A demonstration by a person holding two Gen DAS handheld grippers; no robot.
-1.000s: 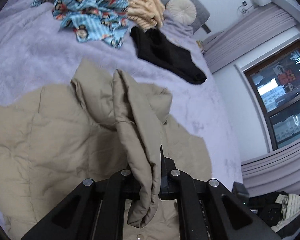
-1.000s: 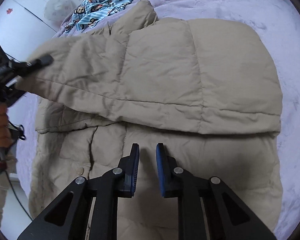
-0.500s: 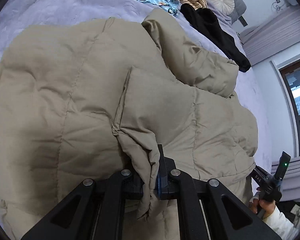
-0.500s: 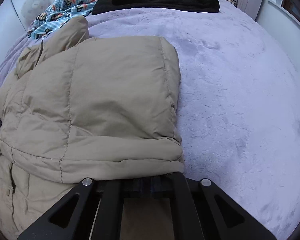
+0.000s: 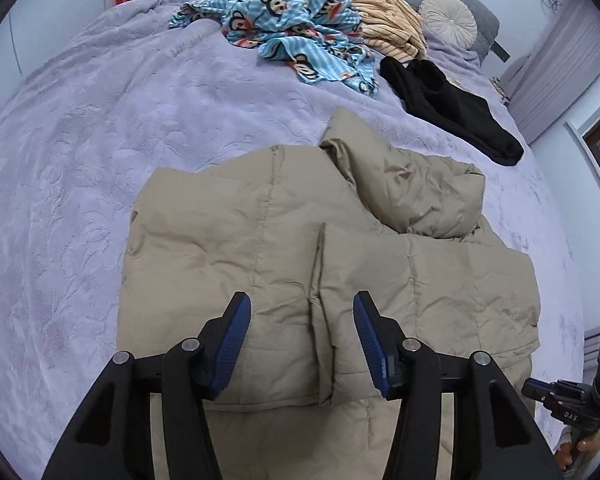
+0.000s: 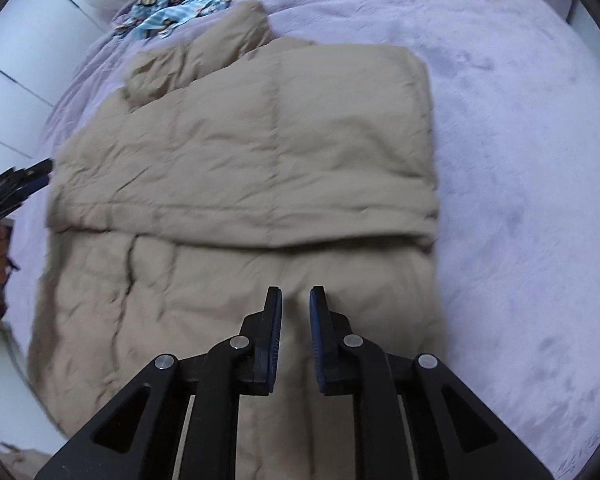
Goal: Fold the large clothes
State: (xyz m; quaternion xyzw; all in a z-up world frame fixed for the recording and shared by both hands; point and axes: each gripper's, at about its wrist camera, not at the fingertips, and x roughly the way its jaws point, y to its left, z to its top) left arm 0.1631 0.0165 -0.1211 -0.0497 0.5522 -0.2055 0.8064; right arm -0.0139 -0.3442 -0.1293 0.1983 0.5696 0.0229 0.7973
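Note:
A beige quilted puffer jacket [image 5: 260, 248] lies spread on the lavender bedspread [image 5: 80, 160], with a sleeve folded across its body and its hood bunched at the far end. My left gripper [image 5: 300, 308] hovers over the jacket's folded edge; its jaws are opening and the blue pads [image 5: 230, 338] touch nothing. In the right wrist view the same jacket [image 6: 260, 140] fills the middle. My right gripper [image 6: 296, 300] sits above the jacket's lower part, its jaws opening by a narrow gap with no cloth between them.
At the bed's far end lie a blue cartoon-print garment [image 5: 292, 28], a striped yellow one [image 5: 388, 16], a black garment [image 5: 452, 108] and a round cushion [image 5: 448, 20]. The other gripper and a hand [image 5: 580, 412] show at the lower right edge.
My left gripper let go of the sleeve cuff it pinched and now stands open above it. My right gripper went from shut at the jacket's edge to slightly parted, pulled back over the jacket.

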